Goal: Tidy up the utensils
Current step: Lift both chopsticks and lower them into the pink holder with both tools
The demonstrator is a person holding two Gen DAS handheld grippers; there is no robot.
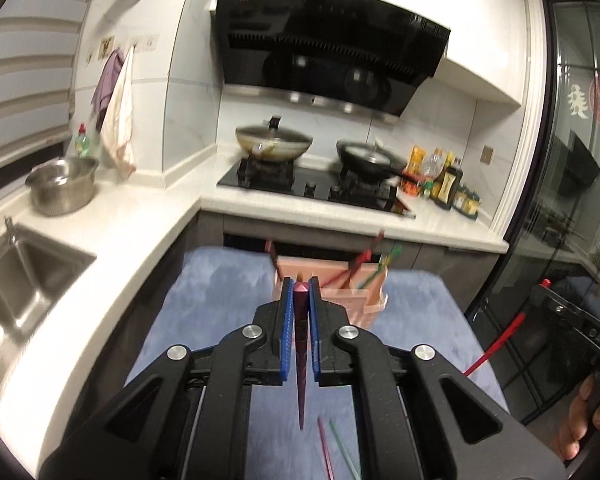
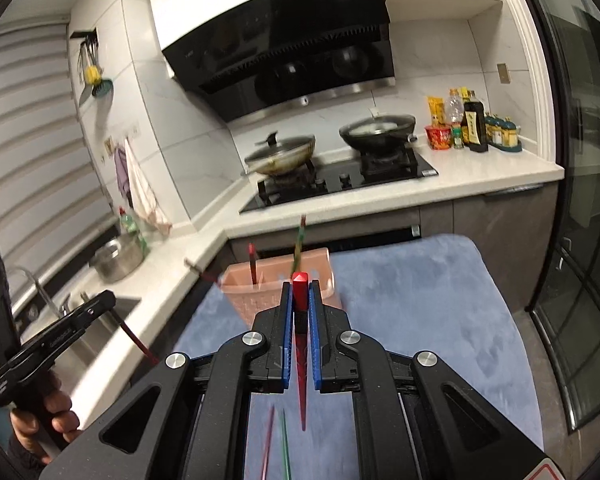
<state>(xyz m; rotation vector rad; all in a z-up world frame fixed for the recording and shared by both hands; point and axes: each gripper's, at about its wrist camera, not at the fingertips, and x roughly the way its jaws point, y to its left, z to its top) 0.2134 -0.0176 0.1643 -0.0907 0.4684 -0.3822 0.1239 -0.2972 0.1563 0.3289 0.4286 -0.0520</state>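
Maroon tapered chopstick (image 1: pixel 301 344) clamped in left gripper (image 1: pixel 301 286), red chopstick (image 2: pixel 300 344) in right gripper (image 2: pixel 300 290). Tilt tips down, lower both into pink slotted plastic basket (image 2: pixel 256 292), release once inside.

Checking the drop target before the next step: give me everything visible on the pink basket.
The pink basket looks like plastic, rectangular, with a woven-pattern wall and an open top. It stands upright on the blue cloth, at the cloth's far edge near the counter front. Several chopsticks stand in it, leaning, red and green ones among them. In the left wrist view a smaller section sits at its right end. Neither gripper touches it.
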